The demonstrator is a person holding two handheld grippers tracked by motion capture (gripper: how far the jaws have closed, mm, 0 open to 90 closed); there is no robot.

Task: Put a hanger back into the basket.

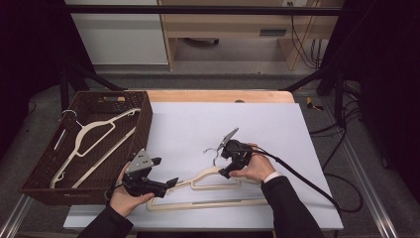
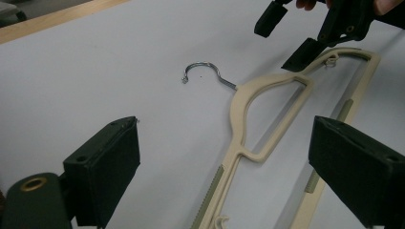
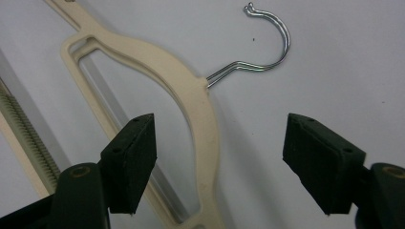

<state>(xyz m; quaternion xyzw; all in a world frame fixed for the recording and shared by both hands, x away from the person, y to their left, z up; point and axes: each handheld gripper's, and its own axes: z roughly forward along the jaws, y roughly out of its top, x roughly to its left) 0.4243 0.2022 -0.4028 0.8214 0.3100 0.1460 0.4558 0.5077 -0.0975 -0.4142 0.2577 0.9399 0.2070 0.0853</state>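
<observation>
The cream plastic hanger (image 1: 208, 191) lies flat on the white table sheet (image 1: 277, 129), beside the wicker basket (image 1: 143, 119). The right gripper (image 3: 217, 157) straddles its neck, pads clear, positioned for a grasp. The left gripper (image 2: 229, 167) hovers released over the left shoulder, ready to steady it.

High view overlooks table (image 1: 277, 124); claw views share hanger (image 2: 248, 119) closely.
</observation>
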